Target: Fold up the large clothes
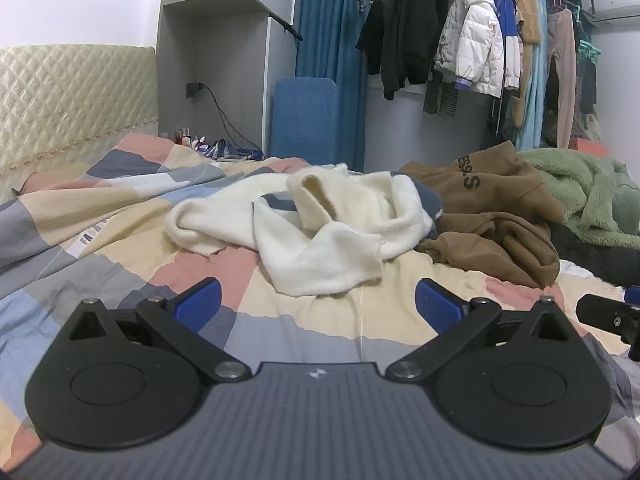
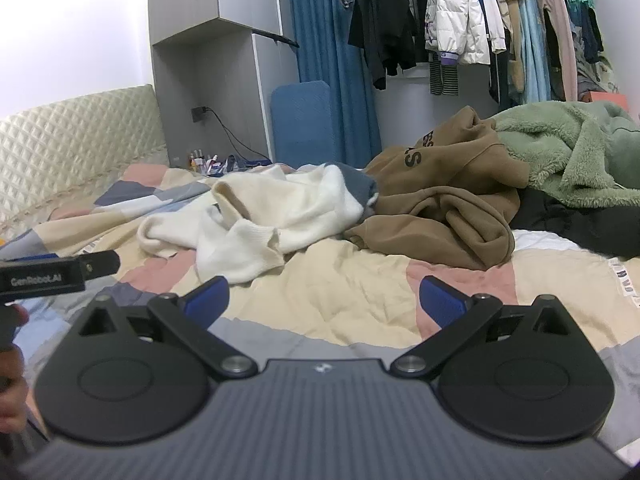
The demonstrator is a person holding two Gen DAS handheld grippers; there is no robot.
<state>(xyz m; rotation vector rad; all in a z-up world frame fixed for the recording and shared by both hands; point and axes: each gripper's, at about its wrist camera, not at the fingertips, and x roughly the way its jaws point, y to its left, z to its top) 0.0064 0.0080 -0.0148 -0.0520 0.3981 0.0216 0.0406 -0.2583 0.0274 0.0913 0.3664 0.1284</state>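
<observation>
Hovering wide open and empty, both the left gripper and right gripper are facing the white sweater, lying crumpled, unfolded on the bed beside a brown hoodie.

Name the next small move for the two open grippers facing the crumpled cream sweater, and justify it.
Probably ease the left gripper forward to the cream sweater: its near edge lies just ahead, both sets of jaws are open and empty, and the garment is bunched, so it needs spreading first.

One cream sweater, one brown hoodie, one green fleece.
</observation>
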